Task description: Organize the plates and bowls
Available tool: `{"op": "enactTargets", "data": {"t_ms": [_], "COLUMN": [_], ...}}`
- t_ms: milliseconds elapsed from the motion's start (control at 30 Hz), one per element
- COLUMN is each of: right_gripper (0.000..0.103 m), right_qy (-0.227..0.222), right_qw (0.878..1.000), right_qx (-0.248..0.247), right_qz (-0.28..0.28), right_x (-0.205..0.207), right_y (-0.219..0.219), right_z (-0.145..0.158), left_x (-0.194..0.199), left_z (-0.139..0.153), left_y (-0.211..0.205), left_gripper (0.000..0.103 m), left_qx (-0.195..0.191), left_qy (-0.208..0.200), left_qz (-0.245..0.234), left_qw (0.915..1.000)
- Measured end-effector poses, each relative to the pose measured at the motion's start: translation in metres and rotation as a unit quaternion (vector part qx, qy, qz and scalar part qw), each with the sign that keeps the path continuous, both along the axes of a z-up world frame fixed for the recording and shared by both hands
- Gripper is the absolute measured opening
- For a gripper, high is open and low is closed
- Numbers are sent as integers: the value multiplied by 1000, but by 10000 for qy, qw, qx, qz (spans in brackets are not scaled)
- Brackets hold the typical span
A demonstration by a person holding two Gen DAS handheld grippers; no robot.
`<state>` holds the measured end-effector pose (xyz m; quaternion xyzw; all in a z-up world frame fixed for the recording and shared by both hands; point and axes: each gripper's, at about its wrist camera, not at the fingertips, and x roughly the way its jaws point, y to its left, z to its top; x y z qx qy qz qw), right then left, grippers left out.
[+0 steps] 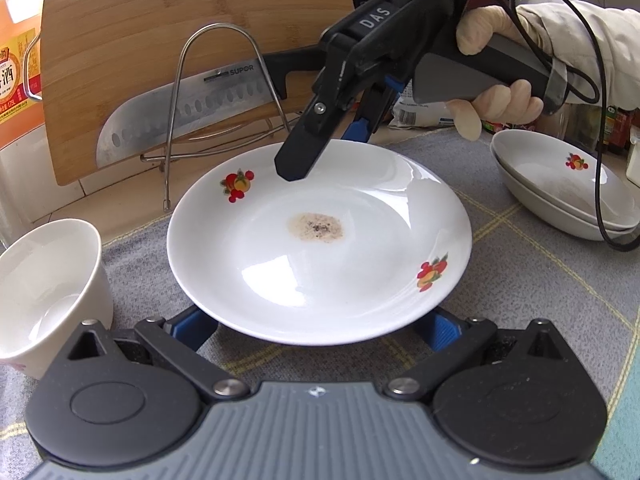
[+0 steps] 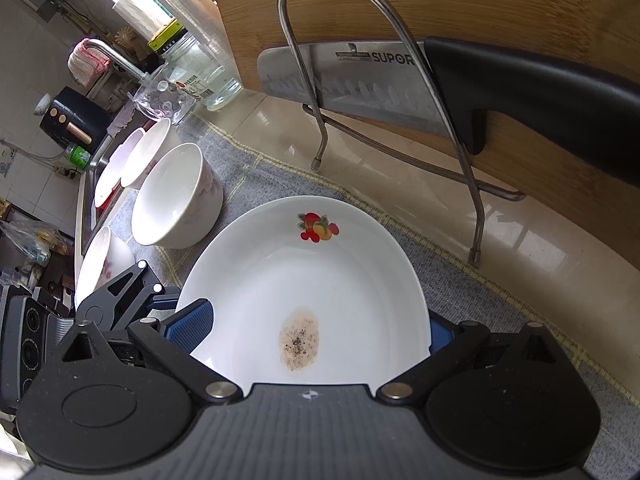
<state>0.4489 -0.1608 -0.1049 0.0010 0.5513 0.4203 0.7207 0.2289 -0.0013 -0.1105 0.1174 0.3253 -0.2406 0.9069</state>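
Plate: a white plate [image 1: 320,244] with red fruit decals and a brownish speckled stain at its centre sits in the middle of the left wrist view, on a grey cloth [image 1: 520,264] with yellow check lines.
Right gripper: the right gripper [image 1: 320,148] comes in from the upper right of the left wrist view, held by a gloved hand [image 1: 492,92]; its black finger lies over the plate's far rim. In its own view the blue pads [image 2: 192,328] sit on either side of the plate [image 2: 320,280], jaws set wide; whether they pinch it I cannot tell.
Left gripper: the left gripper [image 1: 318,330] has its jaws spread wide at the plate's near rim, blue pads partly tucked under the edge; grip unclear.
Stacked dishes: two shallow dishes [image 1: 560,184] with the same decal, nested, right edge of the left wrist view.
Bowls: a deep white bowl [image 2: 176,196] left of the plate in the right wrist view, more white bowls behind it.
Rack: a wire rack [image 1: 224,92], upper centre, holding a Supor knife [image 1: 188,116] against a bamboo cutting board [image 1: 160,12].
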Motion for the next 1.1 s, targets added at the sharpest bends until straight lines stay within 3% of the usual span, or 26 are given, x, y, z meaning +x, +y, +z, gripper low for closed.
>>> {"op": "enactTargets", "data": {"t_ms": [1100], "right_gripper": [103], "right_qy": [-47], "right_qw": [9999], "right_qx": [-8], "right_qz": [-139], "right_x": [-74], "right_y": [-3], "right_z": [25], "left_x": [-40], "left_z": [30], "left_y": [8], "left_gripper": [102], "left_qx": [77], "left_qy": [227], "left_qz": [-254], "left_qw": [9994]}}
